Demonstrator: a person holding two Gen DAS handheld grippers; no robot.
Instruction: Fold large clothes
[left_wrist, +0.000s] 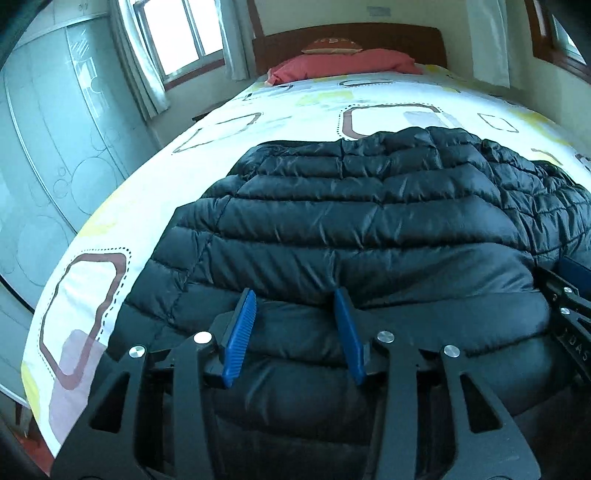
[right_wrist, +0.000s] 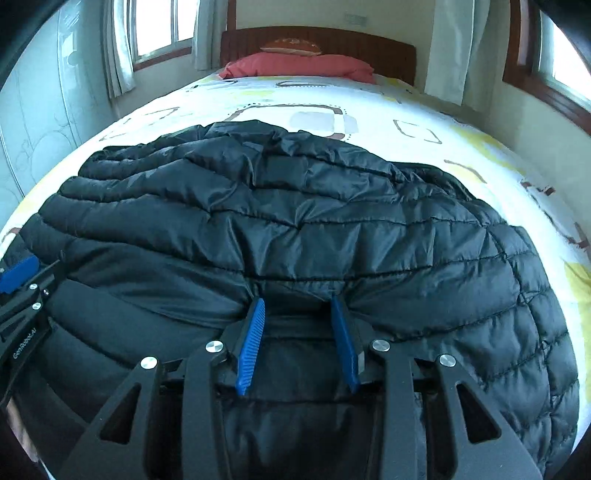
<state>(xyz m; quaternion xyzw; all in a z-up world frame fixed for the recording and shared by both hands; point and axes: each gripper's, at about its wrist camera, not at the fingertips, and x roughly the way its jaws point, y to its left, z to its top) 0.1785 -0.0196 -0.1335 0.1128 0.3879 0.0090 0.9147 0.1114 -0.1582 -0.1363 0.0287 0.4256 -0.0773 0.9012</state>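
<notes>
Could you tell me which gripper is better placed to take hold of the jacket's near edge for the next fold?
Probably the right gripper: its open jaws already dent the jacket where the fabric bunches between them. The left gripper is also open, but over smoother fabric.

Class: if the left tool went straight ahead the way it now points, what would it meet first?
The left tool is open, with the black jacket already bulging between its fingers. Going on, it would probably press into that quilted fabric first; the bedsheet lies well beyond. Depth is uncertain.
</notes>
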